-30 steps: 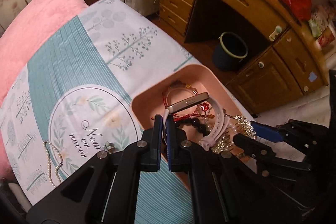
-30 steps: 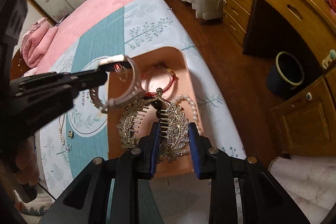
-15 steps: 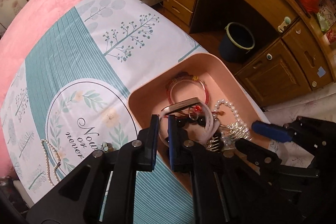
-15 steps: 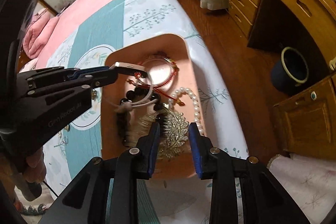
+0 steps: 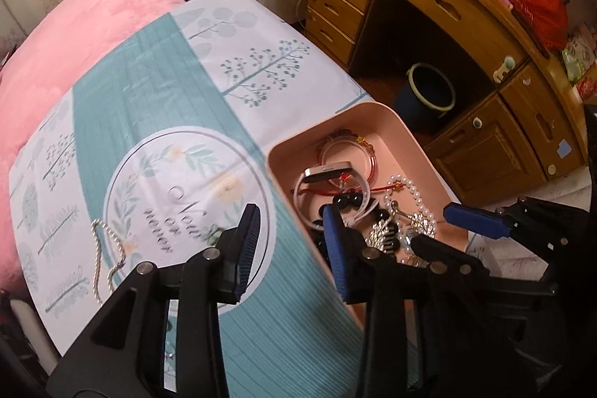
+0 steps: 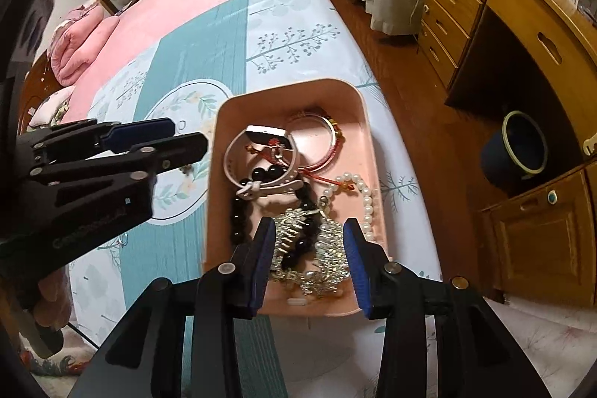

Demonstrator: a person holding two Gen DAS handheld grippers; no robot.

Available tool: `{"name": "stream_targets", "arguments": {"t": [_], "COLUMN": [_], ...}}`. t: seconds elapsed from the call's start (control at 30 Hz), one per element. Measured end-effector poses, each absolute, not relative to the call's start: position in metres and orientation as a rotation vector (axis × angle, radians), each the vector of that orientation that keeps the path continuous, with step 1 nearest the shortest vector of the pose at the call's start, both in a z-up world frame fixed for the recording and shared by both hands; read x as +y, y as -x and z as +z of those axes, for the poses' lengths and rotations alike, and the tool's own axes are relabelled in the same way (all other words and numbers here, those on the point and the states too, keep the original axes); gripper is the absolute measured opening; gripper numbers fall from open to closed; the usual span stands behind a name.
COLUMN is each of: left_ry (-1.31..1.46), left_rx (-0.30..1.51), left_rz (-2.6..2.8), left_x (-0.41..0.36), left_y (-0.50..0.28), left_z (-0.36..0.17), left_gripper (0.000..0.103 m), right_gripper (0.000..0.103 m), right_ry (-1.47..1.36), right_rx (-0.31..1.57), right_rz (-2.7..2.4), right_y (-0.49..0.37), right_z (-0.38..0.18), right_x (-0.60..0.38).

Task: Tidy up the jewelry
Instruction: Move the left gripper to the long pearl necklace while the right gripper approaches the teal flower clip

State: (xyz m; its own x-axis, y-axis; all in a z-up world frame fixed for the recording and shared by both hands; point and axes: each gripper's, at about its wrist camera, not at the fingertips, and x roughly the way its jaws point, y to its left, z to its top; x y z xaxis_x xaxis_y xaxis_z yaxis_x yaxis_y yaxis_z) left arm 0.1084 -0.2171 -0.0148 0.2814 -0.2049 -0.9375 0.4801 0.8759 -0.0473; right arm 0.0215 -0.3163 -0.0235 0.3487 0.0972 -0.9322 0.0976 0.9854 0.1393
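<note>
Both your grippers have just let go: the left gripper (image 5: 291, 241) gapes empty, its watch (image 6: 261, 152) dropped at the tray's (image 6: 291, 88) 12 o'clock end, the right gripper (image 6: 308, 256) spread above the comb (image 6: 324, 241) at 6, leaving the chain (image 5: 108, 248).

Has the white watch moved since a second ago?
Yes. The white watch has dropped from the left claw, which held it above the pink tray, and now lies inside it.
</note>
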Motion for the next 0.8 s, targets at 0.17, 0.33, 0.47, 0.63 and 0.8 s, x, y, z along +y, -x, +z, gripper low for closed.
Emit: {"name": "stream_targets", "arguments": {"t": [0.17, 0.33, 0.47, 0.63, 0.8], "left_ry": [-0.200, -0.174, -0.140, -0.066, 0.010], "left_rx": [1.212, 1.231, 1.249, 1.276, 1.297], "left_rz": [-0.424, -0.369, -0.297, -0.188, -0.070], "left_x": [-0.185, -0.152, -0.116, -0.069, -0.016], "left_y": [-0.092, -0.073, -0.059, -0.053, -0.052], "left_z": [-0.007, -0.010, -0.017, -0.028, -0.042], "left_gripper": [0.032, 0.032, 0.032, 0.032, 0.032], "right_gripper": [0.038, 0.038, 0.038, 0.038, 0.038], "right_ry": [-0.150, -0.128, -0.098, -0.061, -0.011], "right_rx": [1.183, 1.172, 1.153, 1.147, 1.155], "right_rz": [0.011, 0.035, 0.061, 0.121, 0.199], "right_y": [-0.017, -0.011, -0.008, -0.012, -0.019], "right_z": [-0.012, -0.006, -0.001, 0.001, -0.003], "right_x": [-0.304, -0.290, -0.274, -0.246, -0.214]}}
